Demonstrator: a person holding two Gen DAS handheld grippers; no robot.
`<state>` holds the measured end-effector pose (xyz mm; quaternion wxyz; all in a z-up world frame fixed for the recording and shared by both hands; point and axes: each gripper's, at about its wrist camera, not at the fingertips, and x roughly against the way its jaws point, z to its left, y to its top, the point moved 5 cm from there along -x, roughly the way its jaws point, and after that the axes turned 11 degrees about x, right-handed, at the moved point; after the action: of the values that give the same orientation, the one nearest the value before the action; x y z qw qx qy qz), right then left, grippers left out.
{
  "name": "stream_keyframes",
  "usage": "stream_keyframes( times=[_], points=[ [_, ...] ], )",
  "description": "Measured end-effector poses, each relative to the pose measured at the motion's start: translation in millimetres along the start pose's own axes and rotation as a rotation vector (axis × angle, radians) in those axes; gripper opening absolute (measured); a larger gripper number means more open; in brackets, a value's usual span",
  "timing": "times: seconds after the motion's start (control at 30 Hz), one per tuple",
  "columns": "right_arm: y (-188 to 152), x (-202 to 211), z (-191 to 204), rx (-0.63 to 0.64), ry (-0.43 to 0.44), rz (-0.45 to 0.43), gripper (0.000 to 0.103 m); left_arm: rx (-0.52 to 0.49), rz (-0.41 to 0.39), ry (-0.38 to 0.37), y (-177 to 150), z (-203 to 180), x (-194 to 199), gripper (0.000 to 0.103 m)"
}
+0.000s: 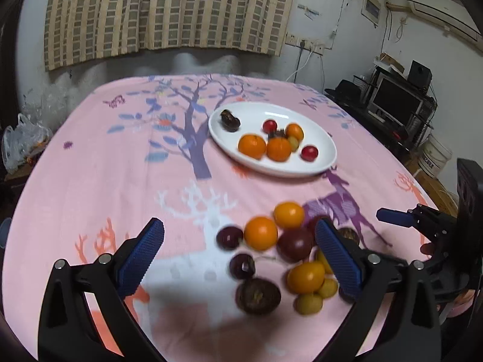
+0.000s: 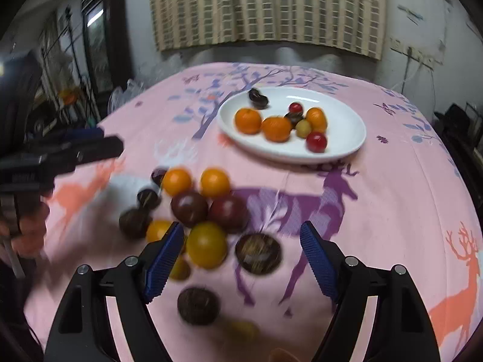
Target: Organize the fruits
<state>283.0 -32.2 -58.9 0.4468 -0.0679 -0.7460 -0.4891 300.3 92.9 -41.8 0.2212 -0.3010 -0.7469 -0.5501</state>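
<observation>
A white oval plate (image 1: 327, 147) (image 2: 347, 117) at the far side of the table holds oranges, red cherries, a small yellow fruit and dark brown fruits. A loose pile of fruit (image 1: 271, 250) (image 2: 199, 211) lies nearer: oranges, dark plums, cherries, yellow fruits and brown round ones. My left gripper (image 1: 240, 259) is open and empty above the pile's left part. My right gripper (image 2: 241, 259) is open and empty over a brown fruit (image 2: 258, 253) and a yellow-green one (image 2: 206, 244). The right gripper also shows at the right edge of the left wrist view (image 1: 401, 217).
The table wears a pink cloth (image 1: 105, 157) with tree and deer prints. A checked curtain (image 1: 169, 9) hangs behind. A monitor stand (image 1: 395, 102) is at the right, a plastic bag (image 1: 21, 144) at the left table edge.
</observation>
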Motion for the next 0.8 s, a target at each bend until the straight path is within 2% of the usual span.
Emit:
stream_keyframes(
  times=[0.13,0.23,0.37,0.47,0.5,0.6,0.73,0.77,0.8],
  points=[
    [-15.1,-1.5,14.8,0.029,0.049,0.039,0.078,0.045,0.019,-0.001,-7.8,13.9,3.7,0.098],
    [-21.7,-4.8,19.0,0.023,0.089,0.067,0.069,0.058,0.017,-0.003,-7.9,16.8,6.1,0.098],
    [-30.6,-12.3,30.9,0.058,0.119,0.111,0.065,0.037,0.009,0.017,-9.1,16.8,7.0,0.098],
    [-32.0,-12.4,37.0,0.085,0.122,0.111,0.047,0.041,0.011,0.018,-8.5,17.9,7.0,0.098],
    [-32.1,-11.8,37.6,0.087,0.129,0.108,0.035,0.042,0.009,0.02,-8.3,18.4,7.3,0.098],
    [-31.1,-7.8,34.2,0.06,0.154,0.087,0.035,0.036,0.013,0.024,-9.7,19.3,7.7,0.098],
    [-23.8,5.1,10.4,-0.053,0.167,0.017,0.035,-0.035,0.044,-0.038,-25.0,9.7,11.8,0.098],
    [-24.0,6.5,3.1,-0.083,0.158,0.012,0.035,-0.063,0.056,-0.048,-31.3,6.0,11.2,0.097],
    [-24.7,6.6,-1.2,-0.102,0.154,0.012,0.035,-0.09,0.076,-0.057,-39.0,2.5,9.0,0.09]
  ],
)
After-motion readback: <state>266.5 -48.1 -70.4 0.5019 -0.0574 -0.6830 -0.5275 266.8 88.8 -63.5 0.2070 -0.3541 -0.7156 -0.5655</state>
